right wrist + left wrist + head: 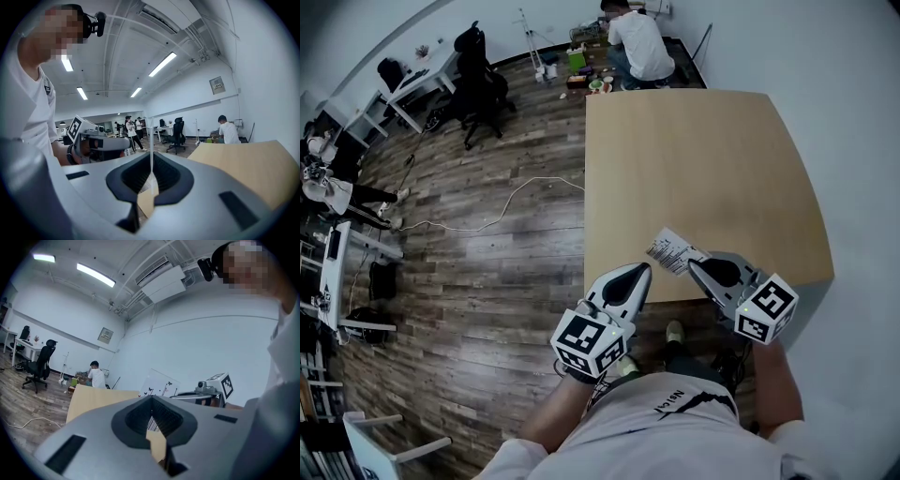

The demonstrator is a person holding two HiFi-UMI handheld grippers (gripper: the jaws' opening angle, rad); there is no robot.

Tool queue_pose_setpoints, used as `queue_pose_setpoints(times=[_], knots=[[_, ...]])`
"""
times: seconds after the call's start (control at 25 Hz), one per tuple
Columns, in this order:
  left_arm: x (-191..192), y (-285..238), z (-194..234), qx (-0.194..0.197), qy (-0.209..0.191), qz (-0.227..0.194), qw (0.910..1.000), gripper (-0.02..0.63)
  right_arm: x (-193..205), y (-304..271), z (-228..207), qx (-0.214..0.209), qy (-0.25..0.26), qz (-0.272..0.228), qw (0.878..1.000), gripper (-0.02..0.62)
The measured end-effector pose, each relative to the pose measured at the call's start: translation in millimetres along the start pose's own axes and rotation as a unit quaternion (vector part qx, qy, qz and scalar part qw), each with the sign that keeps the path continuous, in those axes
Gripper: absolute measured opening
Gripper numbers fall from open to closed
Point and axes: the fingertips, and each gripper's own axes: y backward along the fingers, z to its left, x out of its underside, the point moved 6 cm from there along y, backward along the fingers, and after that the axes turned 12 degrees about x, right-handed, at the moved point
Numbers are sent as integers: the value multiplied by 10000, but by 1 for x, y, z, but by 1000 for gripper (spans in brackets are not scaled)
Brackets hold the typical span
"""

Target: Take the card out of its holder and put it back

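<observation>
While right tongs (151, 161) clamp card (673, 249) edge-on | left tongs (152, 401) clenched | head view shows print

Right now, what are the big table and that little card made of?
The table looks like wood or wood-look laminate: pale tan, smooth and matte. The card, pinched in the right hand-held gripper, seems to be thin paper or plastic: white, printed, and very thin when seen edge-on.

The left gripper (643, 272) and the right gripper (694, 266) are side by side near the body, tips pointing far. Left jaws are together with nothing between them; right jaws pinch the card (673, 249).
</observation>
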Motion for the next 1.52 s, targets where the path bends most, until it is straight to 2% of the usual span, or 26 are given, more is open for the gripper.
queue_pose_setpoints(times=[0.24, 0.4, 0.8, 1.04, 1.2, 1.36, 1.52], knots=[[5, -13, 10, -27, 63, -22, 10000, 12, 10, -5, -29, -51, 18, 56, 10000, 26], [23, -20, 16, -100, 159, 53, 9998, 12, 33, -7, -46, -150, 22, 197, 9997, 26], [51, -39, 18, -474, 184, 120, 9986, 12, 71, -14, -80, -982, 291, 313, 9942, 26], [62, -60, 27, -760, 233, 280, 9964, 12, 92, -33, -113, -1342, 381, 473, 9891, 26], [88, -61, 34, -977, 357, 395, 9938, 12, 124, -44, -122, -1536, 346, 624, 9856, 26], [95, -82, 55, -1210, 455, 490, 9904, 12, 137, -68, -147, -1705, 274, 747, 9821, 26], [107, -86, 64, -1364, 571, 553, 9875, 12, 162, -81, -152, -1760, 213, 899, 9800, 26]])
